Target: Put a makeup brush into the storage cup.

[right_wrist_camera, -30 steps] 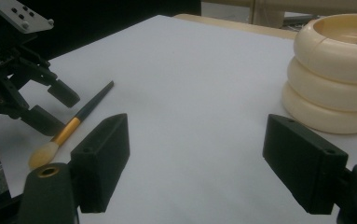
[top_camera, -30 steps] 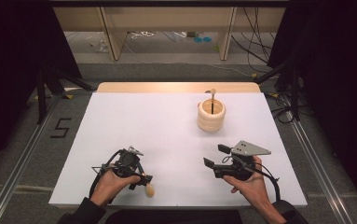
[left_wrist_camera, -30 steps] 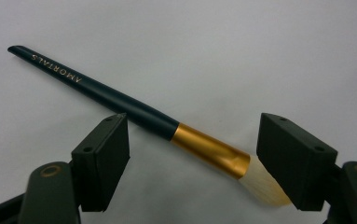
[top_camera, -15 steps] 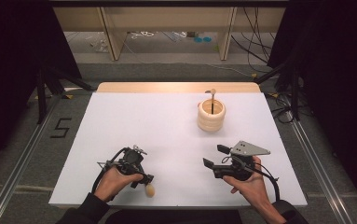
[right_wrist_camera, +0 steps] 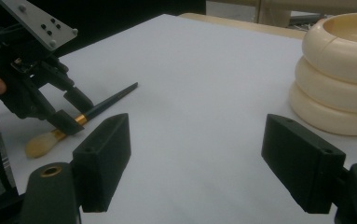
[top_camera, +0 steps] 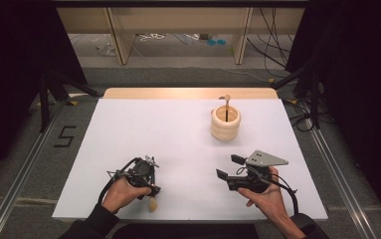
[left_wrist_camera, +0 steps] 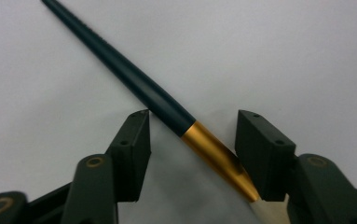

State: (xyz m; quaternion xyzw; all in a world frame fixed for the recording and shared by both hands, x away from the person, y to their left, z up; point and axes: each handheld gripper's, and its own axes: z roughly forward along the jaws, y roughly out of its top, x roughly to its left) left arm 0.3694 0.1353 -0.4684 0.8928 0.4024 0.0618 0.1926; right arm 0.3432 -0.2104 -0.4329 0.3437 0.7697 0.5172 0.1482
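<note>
While the brush (left_wrist_camera: pixel 167 100) lies flat on the white table (top_camera: pixel 178 129) near its front edge, the left gripper (left_wrist_camera: pixel 192 140) straddles its gold ferrule, fingers (left_wrist_camera: pixel 134 140) parted, gripping nothing; the right gripper (right_wrist_camera: pixel 199 154) hovers wide open and empty near the cream holder (right_wrist_camera: pixel 339 79).

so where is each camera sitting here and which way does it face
High view: above the person's side, looking forward and down on the white table; both forearms enter from below, holding the left gripper and right gripper.
Left gripper view: on the left gripper, looking down along its open fingers straddling the dark-handled, gold-ferruled brush.
Right gripper view: on the right gripper, looking low across the table toward the left gripper.
Shared: the brush and the cream ribbed holder, also in the high view.
</note>
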